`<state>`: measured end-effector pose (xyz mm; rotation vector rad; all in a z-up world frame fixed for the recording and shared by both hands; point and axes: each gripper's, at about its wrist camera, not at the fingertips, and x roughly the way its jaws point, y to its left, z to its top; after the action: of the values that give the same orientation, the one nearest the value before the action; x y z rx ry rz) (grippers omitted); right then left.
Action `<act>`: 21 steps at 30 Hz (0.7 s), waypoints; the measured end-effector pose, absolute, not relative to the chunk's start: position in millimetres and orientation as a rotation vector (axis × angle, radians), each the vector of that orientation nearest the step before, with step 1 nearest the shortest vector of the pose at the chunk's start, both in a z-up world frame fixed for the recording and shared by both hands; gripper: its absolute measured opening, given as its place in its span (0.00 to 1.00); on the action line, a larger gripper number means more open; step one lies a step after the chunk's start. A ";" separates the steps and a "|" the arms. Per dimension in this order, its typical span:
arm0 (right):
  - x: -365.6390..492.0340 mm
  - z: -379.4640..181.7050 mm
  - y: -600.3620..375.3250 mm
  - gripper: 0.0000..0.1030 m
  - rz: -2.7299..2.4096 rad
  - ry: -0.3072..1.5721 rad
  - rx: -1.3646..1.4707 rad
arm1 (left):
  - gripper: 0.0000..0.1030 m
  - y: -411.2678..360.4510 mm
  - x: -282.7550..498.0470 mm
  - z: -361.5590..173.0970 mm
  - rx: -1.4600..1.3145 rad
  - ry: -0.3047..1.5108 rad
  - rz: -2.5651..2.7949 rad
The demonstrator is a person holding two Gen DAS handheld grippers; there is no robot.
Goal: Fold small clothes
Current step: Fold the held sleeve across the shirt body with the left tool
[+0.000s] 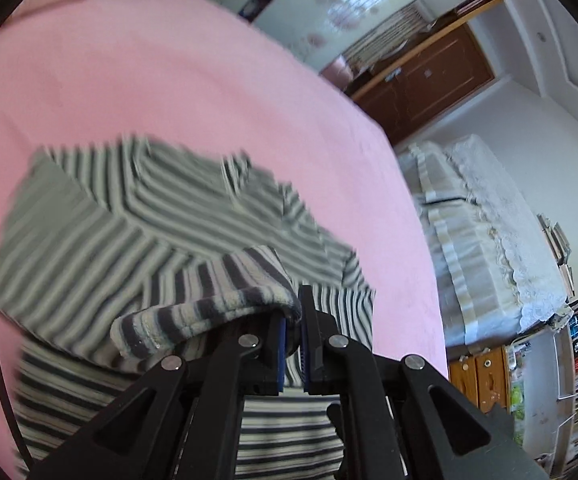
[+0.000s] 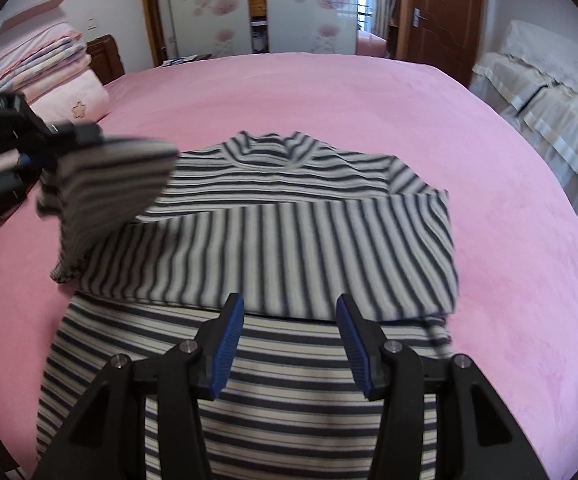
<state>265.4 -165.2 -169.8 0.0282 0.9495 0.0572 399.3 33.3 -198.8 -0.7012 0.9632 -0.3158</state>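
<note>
The striped top (image 2: 273, 216) lies half-folded on the pink bed (image 2: 509, 240), its sleeve (image 1: 217, 312) clamped in the left gripper (image 1: 293, 344), and could slip loose or drag the folded layers askew, since the half-open, empty right gripper (image 2: 289, 344) pins nothing

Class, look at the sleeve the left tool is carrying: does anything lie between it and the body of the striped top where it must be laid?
Nothing visible does. The left tool is shut on the sleeve, and the striped top lies bare on the pink bedspread; the right tool hangs open above its lower part.
</note>
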 end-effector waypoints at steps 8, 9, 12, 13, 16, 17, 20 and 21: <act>270.0 -191.2 -197.4 0.47 0.024 1.012 0.058 | 0.33 -27.4 389.7 -276.3 -0.537 1.128 -0.330; 270.0 -192.5 -199.5 0.47 0.024 1.015 0.064 | 0.40 -27.7 386.6 -279.3 -0.525 1.130 -0.342; 270.9 -193.1 -203.0 0.47 0.029 1.016 0.077 | 0.68 -23.5 377.0 -274.8 -0.546 1.104 -0.397; 271.5 -192.1 -202.3 0.47 0.034 1.015 0.080 | 0.70 -12.9 372.0 -267.9 -0.563 1.087 -0.421; 275.3 -184.4 -193.5 0.47 0.086 0.998 0.075 | 0.71 10.2 351.3 -260.7 -0.552 1.078 -0.449; 276.5 -180.7 -187.6 0.47 0.109 0.988 0.060 | 0.71 18.8 345.9 -259.3 -0.542 1.079 -0.444; 278.1 -170.1 -164.9 0.47 0.176 0.941 0.001 | 0.71 54.9 325.9 -259.2 -0.483 1.109 -0.322; 278.0 -166.3 -151.9 0.47 0.209 0.917 -0.036 | 0.70 68.5 321.6 -260.6 -0.463 1.129 -0.275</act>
<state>278.0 -151.9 -166.3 -0.0357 0.9169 0.2085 321.6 68.5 -260.6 -0.4630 1.1288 -0.2749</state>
